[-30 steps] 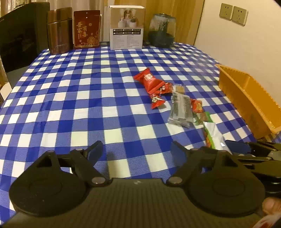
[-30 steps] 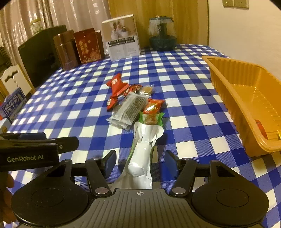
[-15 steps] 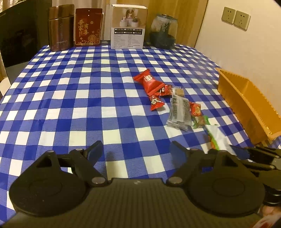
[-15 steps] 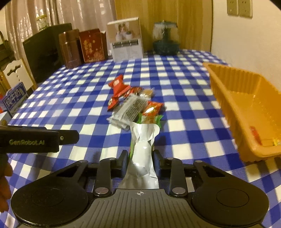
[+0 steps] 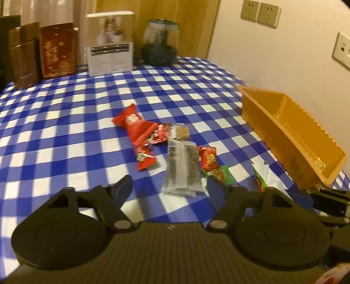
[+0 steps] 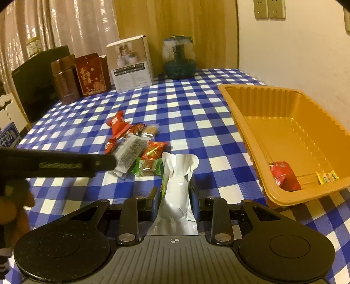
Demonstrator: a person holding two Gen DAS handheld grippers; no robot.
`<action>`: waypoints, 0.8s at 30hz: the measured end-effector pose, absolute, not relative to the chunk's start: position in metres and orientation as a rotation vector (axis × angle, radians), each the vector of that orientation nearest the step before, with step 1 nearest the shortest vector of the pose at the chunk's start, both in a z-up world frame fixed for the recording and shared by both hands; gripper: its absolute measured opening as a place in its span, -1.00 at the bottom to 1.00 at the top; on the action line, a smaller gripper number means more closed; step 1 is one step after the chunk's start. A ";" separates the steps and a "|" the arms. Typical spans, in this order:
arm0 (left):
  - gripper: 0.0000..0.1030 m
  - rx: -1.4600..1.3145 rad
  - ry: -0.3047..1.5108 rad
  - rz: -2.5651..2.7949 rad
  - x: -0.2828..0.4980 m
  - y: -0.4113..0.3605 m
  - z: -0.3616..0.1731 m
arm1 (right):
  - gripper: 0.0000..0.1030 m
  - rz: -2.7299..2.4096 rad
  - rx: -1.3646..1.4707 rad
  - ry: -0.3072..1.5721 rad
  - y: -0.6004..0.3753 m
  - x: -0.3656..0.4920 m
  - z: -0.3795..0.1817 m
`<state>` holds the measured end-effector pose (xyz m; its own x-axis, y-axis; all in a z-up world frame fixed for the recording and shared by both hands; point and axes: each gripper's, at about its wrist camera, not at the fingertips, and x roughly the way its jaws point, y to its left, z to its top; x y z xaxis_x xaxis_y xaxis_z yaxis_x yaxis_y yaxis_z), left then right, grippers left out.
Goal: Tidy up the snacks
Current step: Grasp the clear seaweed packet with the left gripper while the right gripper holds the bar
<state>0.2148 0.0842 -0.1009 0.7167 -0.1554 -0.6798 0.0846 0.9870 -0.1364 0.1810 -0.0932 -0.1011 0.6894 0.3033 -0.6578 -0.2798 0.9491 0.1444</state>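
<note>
My right gripper (image 6: 174, 193) is shut on a silver pouch (image 6: 178, 181) with a green printed side, held low over the checked cloth, left of the orange tray (image 6: 238, 118). The tray holds a red packet (image 6: 284, 175) and a small yellow candy (image 6: 327, 177). My left gripper (image 5: 168, 186) hovers just short of the snack pile, its jaws closing; the near end of a grey packet (image 5: 182, 166) lies between the fingertips, untouched. The pile also has red packets (image 5: 133, 122), an orange-red packet (image 5: 209, 156) and a green-wrapped candy (image 6: 148, 167).
At the table's far edge stand a brown tin (image 6: 64, 80), a red box (image 6: 91, 75), a white box (image 6: 131, 63) and a glass jar (image 6: 179, 58). A wall with sockets (image 5: 260, 11) runs close behind the tray. A dark panel (image 6: 37, 80) stands at the left.
My right gripper closed on the silver pouch and drew it a little toward the tray. My left gripper swung right toward the snack pile and its jaws narrowed.
</note>
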 end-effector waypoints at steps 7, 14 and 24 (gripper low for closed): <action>0.06 -0.020 0.791 -0.164 0.239 0.068 -0.117 | -0.40 0.315 0.047 0.754 -0.096 0.184 -0.107; -0.22 -0.002 0.812 -0.158 0.236 0.066 -0.118 | -0.40 0.318 0.047 0.760 -0.093 0.184 -0.108; -0.22 -0.034 0.880 -0.106 0.173 0.071 -0.106 | -0.40 0.343 0.046 0.767 -0.095 0.172 -0.102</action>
